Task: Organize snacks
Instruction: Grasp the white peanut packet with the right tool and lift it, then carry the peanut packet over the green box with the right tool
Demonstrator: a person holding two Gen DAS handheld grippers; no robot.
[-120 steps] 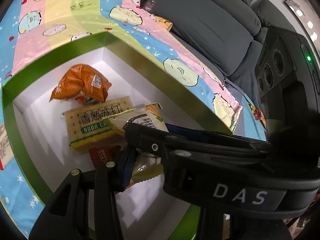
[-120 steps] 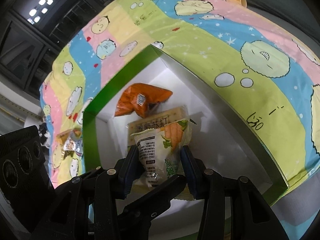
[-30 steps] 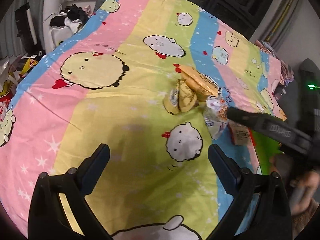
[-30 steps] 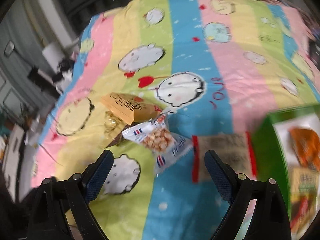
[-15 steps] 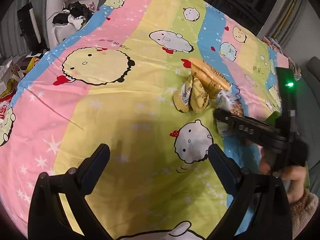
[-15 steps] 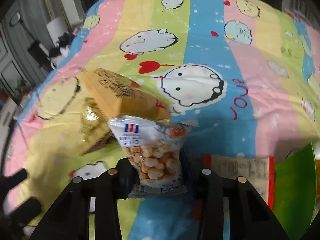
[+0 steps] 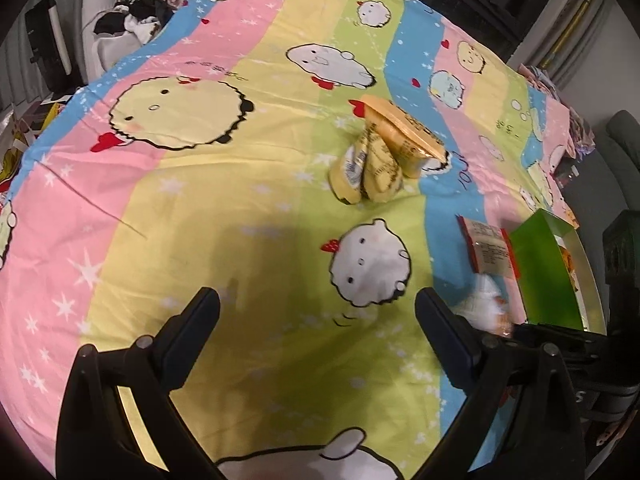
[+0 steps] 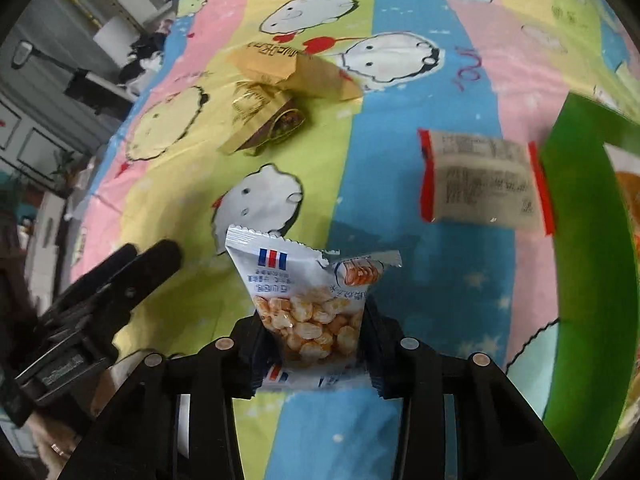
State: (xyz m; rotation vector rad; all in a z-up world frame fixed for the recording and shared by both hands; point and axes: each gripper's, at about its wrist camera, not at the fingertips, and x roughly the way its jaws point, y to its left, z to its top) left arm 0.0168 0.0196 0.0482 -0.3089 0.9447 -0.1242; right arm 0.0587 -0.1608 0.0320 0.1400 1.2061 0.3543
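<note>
My right gripper (image 8: pixel 312 344) is shut on a white packet of puffed snacks (image 8: pixel 308 300) and holds it above the cartoon bedsheet. The packet shows blurred in the left wrist view (image 7: pixel 486 308). My left gripper (image 7: pixel 316 328) is open and empty over the sheet; it shows at the left of the right wrist view (image 8: pixel 120 280). A red-edged packet (image 8: pixel 482 180) (image 7: pixel 488 248) lies beside the green box (image 8: pixel 580 260) (image 7: pixel 548 268), which holds snacks. A yellow-orange packet (image 7: pixel 400 126) (image 8: pixel 288 68) and gold packets (image 7: pixel 366 170) (image 8: pixel 260 120) lie farther off.
The bedsheet (image 7: pixel 200 200) covers the whole surface. Dark clothes (image 7: pixel 136 12) lie beyond its far left edge. A grey sofa (image 7: pixel 624 160) stands at the right.
My right gripper has lifted the white snack packet off the sheet and carried it towards the green box. The left gripper stayed open and shifted slightly.
</note>
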